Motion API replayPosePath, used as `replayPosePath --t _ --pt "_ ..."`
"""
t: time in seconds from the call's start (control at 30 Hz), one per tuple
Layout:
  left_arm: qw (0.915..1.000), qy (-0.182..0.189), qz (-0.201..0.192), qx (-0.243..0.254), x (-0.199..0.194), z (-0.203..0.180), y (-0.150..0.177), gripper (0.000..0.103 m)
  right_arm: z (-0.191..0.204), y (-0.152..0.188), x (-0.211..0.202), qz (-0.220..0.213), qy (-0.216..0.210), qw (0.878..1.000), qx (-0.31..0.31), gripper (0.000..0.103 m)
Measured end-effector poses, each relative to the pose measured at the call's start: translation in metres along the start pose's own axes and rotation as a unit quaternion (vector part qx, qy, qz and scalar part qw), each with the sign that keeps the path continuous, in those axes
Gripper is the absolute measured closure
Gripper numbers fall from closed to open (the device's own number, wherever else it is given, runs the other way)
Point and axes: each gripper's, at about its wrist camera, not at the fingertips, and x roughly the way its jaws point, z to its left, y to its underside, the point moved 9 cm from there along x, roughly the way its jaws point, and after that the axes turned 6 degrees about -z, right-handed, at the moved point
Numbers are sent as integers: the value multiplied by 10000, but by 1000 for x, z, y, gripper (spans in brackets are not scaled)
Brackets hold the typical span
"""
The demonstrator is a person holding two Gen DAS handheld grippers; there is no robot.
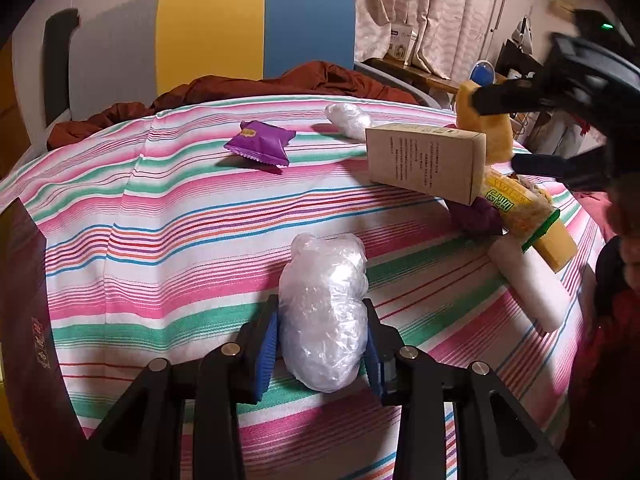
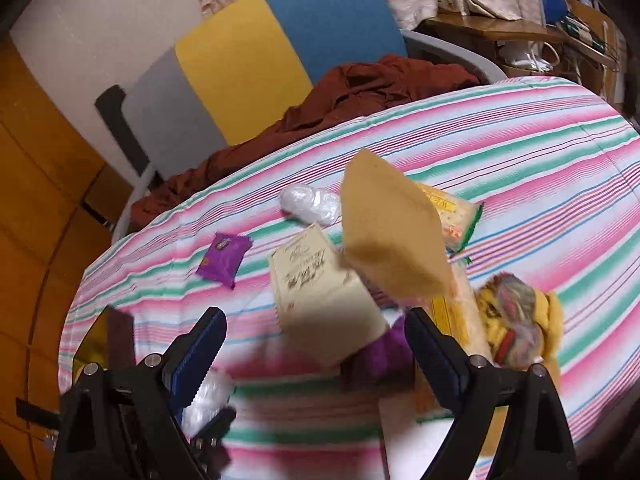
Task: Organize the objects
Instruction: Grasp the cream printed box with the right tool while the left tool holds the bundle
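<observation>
So far you have only the nearest plastic bundle (image 1: 324, 320) pinched in your left gripper (image 1: 322, 344), on the striped bed (image 1: 160, 240); your right gripper (image 2: 316, 344) hangs wide, empty. Beyond, box (image 1: 424, 160), purple packet (image 1: 260, 142) and second bundle (image 1: 348, 118) lie scattered.

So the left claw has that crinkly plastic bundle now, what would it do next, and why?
Probably lift it. The left gripper is shut on the clear plastic bundle, whose far end rests on the striped cloth. Raising it first should keep it from dragging before it is carried anywhere. The right gripper stands open over the cardboard box, holding nothing.
</observation>
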Motion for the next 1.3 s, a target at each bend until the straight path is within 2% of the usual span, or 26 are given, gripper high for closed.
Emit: replayPosePath --t 0.03,0.1,0.13,0.2,0.23,0.33,0.4,0.47,0.53,0.6,0.7,0.77,0.83,0.9,0.97,1.07,1.13,1.23,1.3 --pt "10000 4 -19 5 1 -1 0 65 0 0 6 56 19 10000 51 11" --pt "9999 0 -109 79 -1 -1 2 65 12 5 13 264 -538 9979 264 10" --pt "9999 7 -135 85 -2 -1 2 65 26 9 11 394 -1133 9919 417 10" --pt "9999 44 -144 43 -1 -1 2 65 40 11 7 422 -1543 9864 375 10" --pt "9999 55 -151 30 -1 -1 2 65 42 12 5 417 -1602 9856 338 10" --pt "9998 78 -169 4 -1 0 2 65 41 11 3 392 -1654 9846 419 10" --pt "9998 95 -186 -11 -2 0 1 65 32 5 -1 196 -1509 9870 517 10" --pt "9998 97 -195 -14 -1 0 1 65 17 -3 -2 -9 -1115 9917 634 10" --pt "9998 90 -203 -10 -2 -1 2 65 4 -4 5 24 -837 9935 774 10" --pt "9997 87 -209 -4 -3 -1 2 65 -2 -8 16 84 -849 9910 1034 10" --pt "9997 73 -214 19 -3 -2 2 64 7 -15 31 136 -1037 9892 1026 9" --pt "9997 95 -217 -5 -3 -2 2 64 22 -10 39 376 -1481 9822 1092 9" --pt "9997 111 -221 -25 -3 -2 2 64 47 1 39 780 -2223 9654 1118 9" --pt "9997 115 -225 -29 -3 -2 2 64 63 6 35 951 -2593 9555 1038 9" --pt "9997 128 -226 -40 -3 -1 1 64 65 6 32 864 -2442 9623 834 9" --pt "9996 165 -230 -76 -2 0 1 64 59 2 28 645 -1698 9830 271 9" --pt "9996 168 -233 -66 -2 -1 1 63 60 0 27 563 -1168 9912 -265 9" --pt "9995 199 -237 -79 -2 -1 2 63 69 -8 30 529 -532 9890 -1275 10" --pt "9994 214 -239 -95 -2 -1 1 63 80 -15 41 567 -129 9776 -2021 11"
